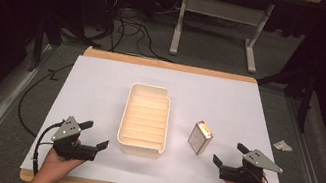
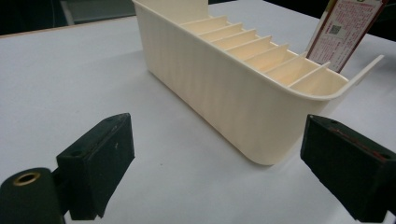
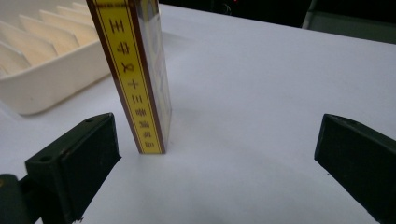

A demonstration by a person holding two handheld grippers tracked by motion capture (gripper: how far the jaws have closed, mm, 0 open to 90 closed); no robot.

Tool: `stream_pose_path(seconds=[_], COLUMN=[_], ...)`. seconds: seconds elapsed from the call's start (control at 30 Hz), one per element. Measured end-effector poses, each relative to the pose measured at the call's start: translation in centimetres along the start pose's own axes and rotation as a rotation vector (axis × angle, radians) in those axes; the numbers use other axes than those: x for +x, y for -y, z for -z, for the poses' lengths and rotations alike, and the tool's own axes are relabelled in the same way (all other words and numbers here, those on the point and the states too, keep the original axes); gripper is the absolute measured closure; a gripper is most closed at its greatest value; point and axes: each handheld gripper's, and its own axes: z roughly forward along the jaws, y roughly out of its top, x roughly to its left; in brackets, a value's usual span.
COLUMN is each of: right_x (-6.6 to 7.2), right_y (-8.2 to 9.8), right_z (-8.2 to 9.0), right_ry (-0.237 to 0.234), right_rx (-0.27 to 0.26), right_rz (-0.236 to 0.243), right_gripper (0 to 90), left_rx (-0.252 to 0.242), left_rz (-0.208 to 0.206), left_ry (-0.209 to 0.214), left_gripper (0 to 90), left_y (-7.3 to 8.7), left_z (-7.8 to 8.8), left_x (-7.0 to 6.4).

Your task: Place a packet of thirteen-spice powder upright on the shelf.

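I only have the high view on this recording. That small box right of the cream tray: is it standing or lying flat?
Observer: The box stands upright on its narrow end, on the white table.
Operator: Is the right gripper on it?
Observer: No. The right gripper has its jaws wide apart, with the box just ahead of the left one, untouched.
Operator: And the tray?
Observer: The tray has empty slots between thin dividers; the left gripper is open near its corner.

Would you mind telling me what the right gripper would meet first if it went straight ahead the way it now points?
Most likely the upright box. It stands just ahead of the open right gripper, close to one jaw rather than centred, so it might graze past. Beyond it lies the cream tray.
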Motion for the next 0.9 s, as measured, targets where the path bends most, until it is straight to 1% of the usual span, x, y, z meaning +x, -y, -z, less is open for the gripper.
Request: stream_pose_path(seconds=[0.03,0.13,0.23,0.27,0.37,0.57,0.67,0.77,0.9], right_x=[-0.07,-0.22,-0.11,-0.11,0.19,0.28,0.25,0.30,0.48], right_y=[0.15,0.25,-0.02,-0.02,-0.27,-0.31,-0.36,-0.49,-0.64], right_z=[-0.02,0.07,0.37,0.37,0.35,0.34,0.48,0.69,0.90], right_ry=[-0.001,-0.003,-0.009,-0.009,-0.020,-0.024,-0.024,-0.026,-0.027], right_rx=[0.007,0.014,-0.008,-0.008,-0.015,-0.011,-0.017,-0.029,-0.038], right_rz=[0.007,0.006,0.005,0.005,0.028,0.030,0.030,0.029,0.029], right_gripper=[0.0,0.0,0.0,0.0,0.0,0.0,0.0,0.0,0.0], left_rx=[0.000,0.000,0.002,-0.001,-0.005,-0.002,-0.003,-0.005,-0.010], left_rz=[0.000,0.009,0.002,0.003,0.001,0.010,0.014,0.005,0.016], left_ry=[0.000,-0.006,-0.006,-0.005,-0.006,-0.010,-0.007,-0.007,-0.006], left_gripper=[10.5,10.5,10.5,10.5,10.5,10.5,10.4,10.4,10.4], left_y=[0.00,-0.03,0.13,0.13,0.11,0.16,0.19,0.13,0.03], left_z=[0.00,-0.02,-0.03,0.01,0.13,0.04,0.03,0.10,0.18], left_x=[0.00,0.09,0.00,-0.07,-0.11,0.01,-0.06,0.04,0.00])
